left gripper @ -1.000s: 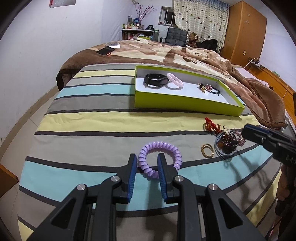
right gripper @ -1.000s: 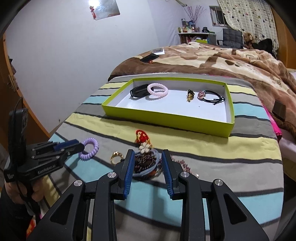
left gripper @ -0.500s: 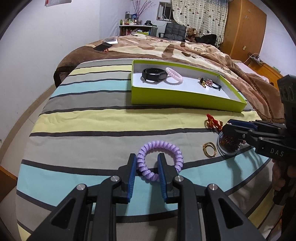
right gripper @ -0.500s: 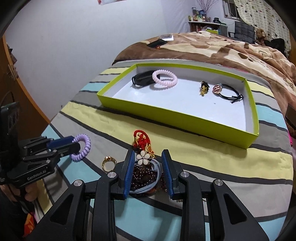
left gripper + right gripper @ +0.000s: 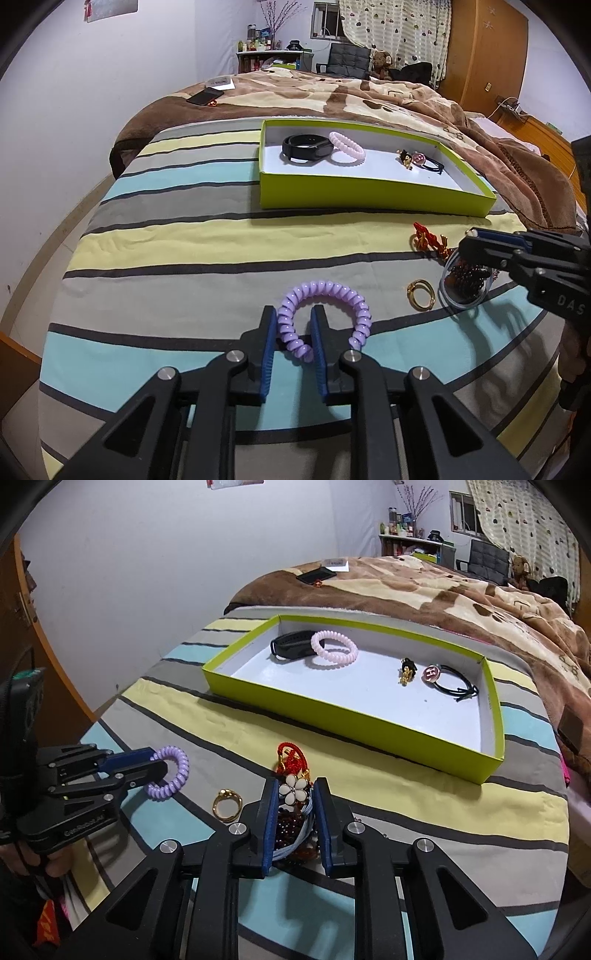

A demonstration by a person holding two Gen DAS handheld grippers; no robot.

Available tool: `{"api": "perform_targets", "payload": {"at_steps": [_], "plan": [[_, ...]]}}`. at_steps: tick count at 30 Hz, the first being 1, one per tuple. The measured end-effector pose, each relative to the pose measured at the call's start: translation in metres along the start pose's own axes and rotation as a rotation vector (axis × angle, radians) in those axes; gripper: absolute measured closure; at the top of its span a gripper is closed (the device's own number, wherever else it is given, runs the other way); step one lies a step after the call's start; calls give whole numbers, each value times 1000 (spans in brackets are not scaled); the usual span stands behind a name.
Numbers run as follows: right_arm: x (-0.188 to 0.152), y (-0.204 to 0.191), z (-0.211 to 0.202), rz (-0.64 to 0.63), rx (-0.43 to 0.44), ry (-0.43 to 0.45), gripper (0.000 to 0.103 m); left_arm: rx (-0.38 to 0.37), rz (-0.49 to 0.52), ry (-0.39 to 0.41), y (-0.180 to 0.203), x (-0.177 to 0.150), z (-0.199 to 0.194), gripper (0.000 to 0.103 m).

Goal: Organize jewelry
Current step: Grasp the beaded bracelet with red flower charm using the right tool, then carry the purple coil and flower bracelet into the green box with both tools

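Observation:
A lime-green tray [image 5: 369, 192] [image 5: 332, 709] on the striped bedspread holds a black band [image 5: 306, 147], a pink coil bracelet [image 5: 334, 650], a gold charm [image 5: 406, 672] and a black hair tie [image 5: 454, 683]. My left gripper [image 5: 293, 325] is shut on a purple coil bracelet [image 5: 325, 291], which also shows in the right wrist view [image 5: 171, 771]. My right gripper [image 5: 295, 797] is closed around a pile of dark beads, grey cord and a white flower [image 5: 293, 788]. A gold ring [image 5: 421, 293] [image 5: 226, 804] and a red knot charm [image 5: 290, 753] lie between them.
A brown patterned blanket [image 5: 332, 96] covers the bed behind the tray, with a phone [image 5: 205, 96] on it. A wall runs along the left. A desk, chair and wardrobe stand at the far end.
Both grippers have risen and tilted, and the tray looks nearer. The right gripper has closed in on the bead pile with the flower. The left keeps its hold on the purple coil.

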State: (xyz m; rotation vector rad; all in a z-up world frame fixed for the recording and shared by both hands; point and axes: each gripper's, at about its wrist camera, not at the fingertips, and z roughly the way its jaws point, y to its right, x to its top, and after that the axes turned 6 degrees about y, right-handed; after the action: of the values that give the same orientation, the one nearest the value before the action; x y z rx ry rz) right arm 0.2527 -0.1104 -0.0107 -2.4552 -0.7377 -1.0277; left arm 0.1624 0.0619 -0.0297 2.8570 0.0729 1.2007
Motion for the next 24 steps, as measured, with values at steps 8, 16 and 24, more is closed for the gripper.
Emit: {"api": "perform_targets", "payload": {"at_steps": [8, 16, 24], "plan": [[-1, 4, -22, 56, 19, 59, 83, -17, 0, 1, 0, -2, -4, 92], [-6, 5, -42, 98, 24, 99, 83, -38, -1, 14, 4, -6, -14, 93], [-7, 8, -59, 137, 22, 137, 83, -81, -20, 66, 9, 3, -35, 93]]}}
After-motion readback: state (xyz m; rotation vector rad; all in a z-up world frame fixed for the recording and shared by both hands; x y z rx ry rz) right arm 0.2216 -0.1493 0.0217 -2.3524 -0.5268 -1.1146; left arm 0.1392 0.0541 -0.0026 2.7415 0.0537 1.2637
